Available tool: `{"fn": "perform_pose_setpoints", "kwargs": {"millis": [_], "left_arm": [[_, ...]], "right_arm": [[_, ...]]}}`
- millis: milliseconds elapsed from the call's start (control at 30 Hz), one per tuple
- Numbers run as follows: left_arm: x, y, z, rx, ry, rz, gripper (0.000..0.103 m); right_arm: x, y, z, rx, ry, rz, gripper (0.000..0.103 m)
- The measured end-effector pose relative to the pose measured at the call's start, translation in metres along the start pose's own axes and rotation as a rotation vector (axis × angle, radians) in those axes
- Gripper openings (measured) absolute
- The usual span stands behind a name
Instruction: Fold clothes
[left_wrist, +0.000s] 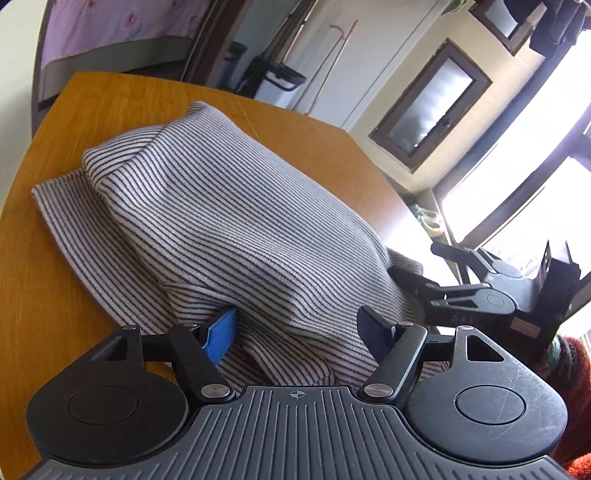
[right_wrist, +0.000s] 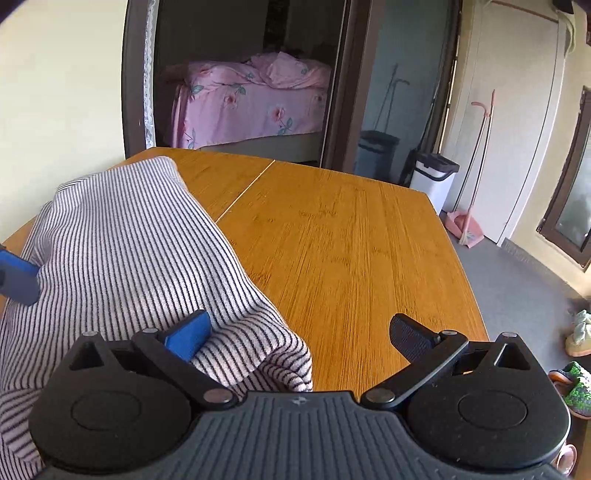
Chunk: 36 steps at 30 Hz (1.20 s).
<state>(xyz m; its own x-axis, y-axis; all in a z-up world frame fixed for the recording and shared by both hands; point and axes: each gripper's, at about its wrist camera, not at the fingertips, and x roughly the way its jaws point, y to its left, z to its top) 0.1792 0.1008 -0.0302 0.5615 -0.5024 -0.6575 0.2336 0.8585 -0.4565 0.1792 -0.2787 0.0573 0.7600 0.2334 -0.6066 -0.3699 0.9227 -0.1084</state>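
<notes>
The striped garment runs off the right wrist view at nine o'clock; its folds bury the left gripper's fingertips.

Striped garment: soft ribbed knit cloth. Table: smooth grained wood, slight sheen.

A grey-white knit garment with thin dark stripes lies bunched on the wooden table, partly folded over itself into a raised hump. One flat layer spreads out beneath it towards the left, and its near edge droops in loose folds at the table's front
</notes>
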Motion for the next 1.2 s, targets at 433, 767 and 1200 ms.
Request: {"fn": "perform_pose_setpoints", "kwargs": {"millis": [433,767,1200], "left_arm": [[0.014,-0.009,0.015,0.156,-0.057,0.158,0.085],[-0.050,-0.025,-0.049,0.418,-0.052,0.271,0.089],[-0.093,-0.006,-0.042,0.379,-0.103,0.323,0.096]], "right_arm": [[-0.019,0.013,-0.024,0.177,0.072,0.194,0.103],[-0.056,0.028,0.009,-0.027,-0.056,0.262,0.072],[-0.103,0.119,-0.017,-0.512,-0.129,0.478,0.082]]}}
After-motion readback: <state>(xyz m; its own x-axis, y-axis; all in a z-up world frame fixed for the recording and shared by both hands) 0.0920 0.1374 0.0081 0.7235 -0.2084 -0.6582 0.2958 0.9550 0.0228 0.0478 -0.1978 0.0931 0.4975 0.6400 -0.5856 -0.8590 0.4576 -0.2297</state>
